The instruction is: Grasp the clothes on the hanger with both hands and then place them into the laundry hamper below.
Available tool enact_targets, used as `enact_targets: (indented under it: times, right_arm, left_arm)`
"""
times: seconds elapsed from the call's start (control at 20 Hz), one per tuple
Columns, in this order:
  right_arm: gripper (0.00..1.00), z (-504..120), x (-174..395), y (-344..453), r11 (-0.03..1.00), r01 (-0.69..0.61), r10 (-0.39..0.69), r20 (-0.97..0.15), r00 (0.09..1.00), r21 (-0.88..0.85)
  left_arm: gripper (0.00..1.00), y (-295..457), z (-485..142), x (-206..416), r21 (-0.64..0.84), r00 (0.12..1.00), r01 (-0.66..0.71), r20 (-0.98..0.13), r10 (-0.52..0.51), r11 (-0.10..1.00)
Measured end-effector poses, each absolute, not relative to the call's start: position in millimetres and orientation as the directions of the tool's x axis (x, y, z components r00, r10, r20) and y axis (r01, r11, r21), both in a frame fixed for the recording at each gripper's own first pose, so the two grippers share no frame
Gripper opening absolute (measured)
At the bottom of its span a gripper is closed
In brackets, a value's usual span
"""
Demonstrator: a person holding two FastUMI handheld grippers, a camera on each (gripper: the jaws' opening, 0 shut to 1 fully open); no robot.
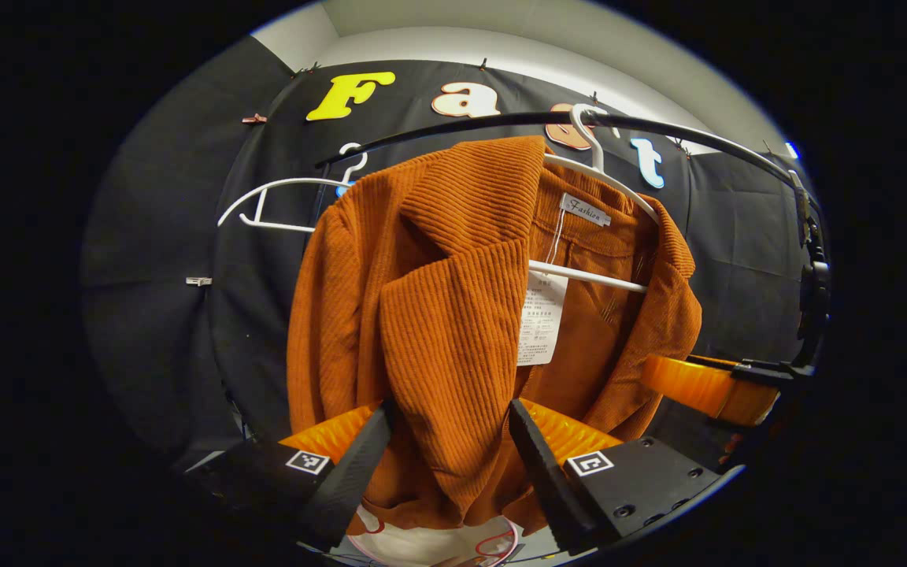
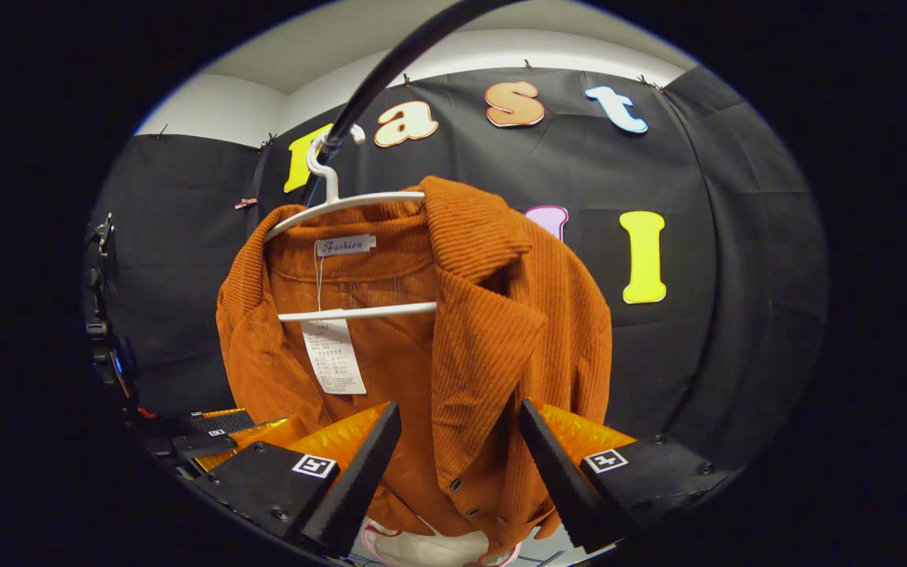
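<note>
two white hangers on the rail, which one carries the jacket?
The hanger nearer the right end of the rail in the left gripper view: the orange jacket is draped over it. The other hanger, further left, hangs bare.

1. A dark rail (image 1: 501, 120) curves across the top of the left gripper view; in the right gripper view the rail (image 2: 390, 71) rises steeply.
2. A white hanger (image 1: 603, 177) hooks over the rail, carrying the orange corduroy jacket (image 1: 453, 315).
3. Left of that hanger, a second white hanger (image 1: 280, 205) hangs bare from the rail.
</note>
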State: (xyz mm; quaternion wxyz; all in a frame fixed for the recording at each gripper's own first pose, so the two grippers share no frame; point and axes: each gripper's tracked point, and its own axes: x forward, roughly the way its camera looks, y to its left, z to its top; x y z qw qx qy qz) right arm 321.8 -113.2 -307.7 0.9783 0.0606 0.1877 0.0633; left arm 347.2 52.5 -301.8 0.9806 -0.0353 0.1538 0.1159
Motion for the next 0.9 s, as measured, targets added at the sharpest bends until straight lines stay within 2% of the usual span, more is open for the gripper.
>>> enact_targets:
  times: [0.3,0.45,0.65,0.7,0.75,0.85,0.9]
  right_arm:
    - [0.98,-317,349,-122,0.981,-0.044,0.110,-0.354,0.929,0.190]
    - [0.97,-320,361,-136,0.982,-0.009,0.075,-0.345,0.936,0.188]
    - [0.90,-324,375,-136,0.981,-0.012,0.078,-0.343,0.936,0.192]
    - [0.85,-325,381,-134,0.981,-0.022,0.089,-0.343,0.935,0.194]
    - [0.81,-328,386,-131,0.981,-0.036,0.101,-0.347,0.932,0.191]
    - [0.63,-333,394,-125,0.980,-0.073,0.135,-0.355,0.925,0.183]
    - [0.44,-333,397,-131,0.984,-0.068,0.123,-0.356,0.926,0.163]
  left_arm:
    - [0.94,45,-309,379,-0.048,0.923,-0.252,-0.313,0.225,0.966]
    - [0.94,55,-310,386,-0.017,0.914,-0.287,-0.305,0.269,0.958]
    - [0.93,70,-299,390,-0.025,0.910,-0.335,-0.267,0.316,0.942]
    - [0.92,74,-297,395,-0.026,0.910,-0.342,-0.259,0.324,0.939]
    - [0.81,81,-296,398,-0.017,0.902,-0.362,-0.259,0.346,0.932]
    - [0.52,95,-293,400,0.009,0.889,-0.392,-0.256,0.381,0.920]
    - [0.38,96,-293,405,0.011,0.893,-0.379,-0.257,0.369,0.925]
